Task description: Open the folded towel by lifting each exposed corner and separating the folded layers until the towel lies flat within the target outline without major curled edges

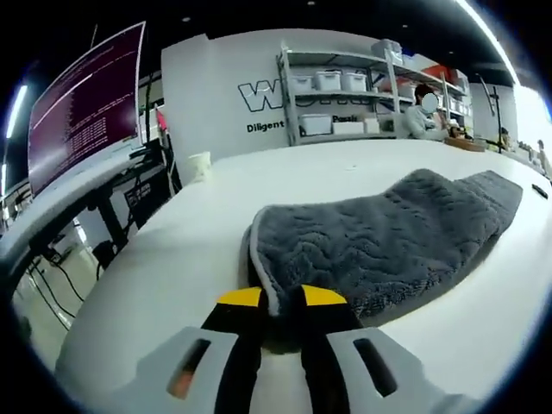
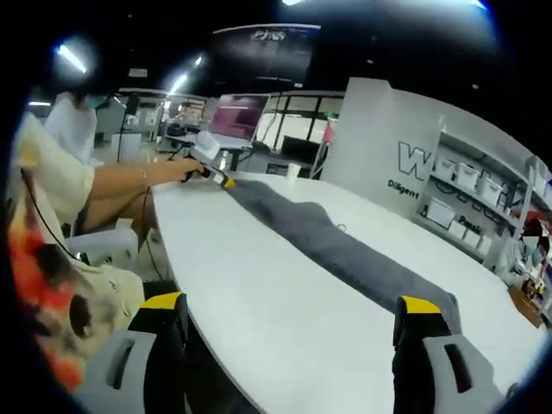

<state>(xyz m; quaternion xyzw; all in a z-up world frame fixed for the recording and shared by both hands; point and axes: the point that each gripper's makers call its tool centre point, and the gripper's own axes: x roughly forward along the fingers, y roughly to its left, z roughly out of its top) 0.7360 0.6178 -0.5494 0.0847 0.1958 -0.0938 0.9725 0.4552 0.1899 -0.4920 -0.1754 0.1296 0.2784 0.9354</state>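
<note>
Table (image 2: pixel 285 319): towel (image 2: pixel 336 246) lies on it as a long strip, layers not yet spread; no outline visible, so most of the job looks left. Left gripper (image 1: pixel 281 302) clamped on towel's near corner. Right gripper (image 2: pixel 293 315) wide open, off the table's edge, towel's far end beside one jaw. Right gripper view adds the strip's full length w/ left gripper at its other end; left gripper view shows the pinch.

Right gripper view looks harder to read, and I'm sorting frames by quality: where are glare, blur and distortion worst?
Right gripper view: ceiling lights flare at upper left, the person's clothing at left is blurred, and the white table bends with fisheye curve. Left gripper view: sharper, the grey towel shows pile texture, and the left gripper is shut on its edge; a light strip glares at upper right.
</note>
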